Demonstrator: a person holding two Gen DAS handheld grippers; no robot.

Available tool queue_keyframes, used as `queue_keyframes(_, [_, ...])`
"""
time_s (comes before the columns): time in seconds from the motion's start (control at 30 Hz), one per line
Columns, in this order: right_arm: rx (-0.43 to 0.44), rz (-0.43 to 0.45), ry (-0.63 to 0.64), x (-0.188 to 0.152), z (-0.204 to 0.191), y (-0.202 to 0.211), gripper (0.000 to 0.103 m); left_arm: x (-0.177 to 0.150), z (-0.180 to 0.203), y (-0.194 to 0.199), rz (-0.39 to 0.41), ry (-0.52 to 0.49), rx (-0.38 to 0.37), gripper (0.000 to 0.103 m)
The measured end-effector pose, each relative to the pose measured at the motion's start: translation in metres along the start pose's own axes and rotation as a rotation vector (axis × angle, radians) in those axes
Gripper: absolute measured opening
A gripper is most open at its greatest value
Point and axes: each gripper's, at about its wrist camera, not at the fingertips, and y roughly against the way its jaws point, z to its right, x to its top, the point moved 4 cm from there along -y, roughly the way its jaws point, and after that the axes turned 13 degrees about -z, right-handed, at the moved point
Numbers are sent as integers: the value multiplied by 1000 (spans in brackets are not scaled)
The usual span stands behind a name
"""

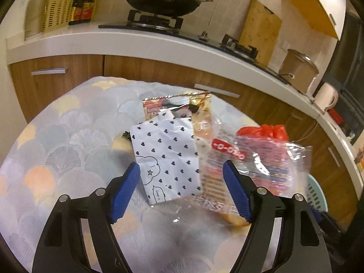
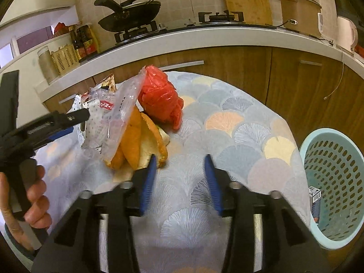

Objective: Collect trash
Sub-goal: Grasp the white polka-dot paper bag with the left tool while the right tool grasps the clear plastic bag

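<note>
Heart-print paper [image 1: 169, 159], perhaps "Love".

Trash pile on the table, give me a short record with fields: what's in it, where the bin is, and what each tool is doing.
surface: table with fan-pattern cloth
pile: heart-print paper, clear plastic wrapper, red plastic bag, gold snack packet, orange peel
bin: light blue basket past the table's right edge, a small carton inside
left tool: open, over the paper
right tool: open, empty, beside the peel
</note>
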Motion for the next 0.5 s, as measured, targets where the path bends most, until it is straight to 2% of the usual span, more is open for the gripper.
queue_keyframes(0.1, [-1,2,9,-1,-3,0,50,1,-3,-11,-20,1,32,72])
queue_keyframes(0.17, [0,3,15,-1,-4,0,52,0,-6,-16,-30,6,44,67])
queue_keyframes(0.23, [6,4,16,-1,-4,0,53,-1,-9,-17,-43,21,20,58])
queue_keyframes(0.33, [17,5,13,-1,-4,1,55,-5,-15,-12,-38,40,9,56])
queue_keyframes(0.4, [22,8,11,-1,-3,2,55,-7,-16,-9,-29,40,-2,49])
queue_keyframes(0.47, [23,15,12,-1,-4,4,55,-8,-16,-5,-23,41,-15,37])
queue_keyframes(0.5, [23,21,17,-1,-4,5,55,-8,-16,-3,-24,42,-26,34])
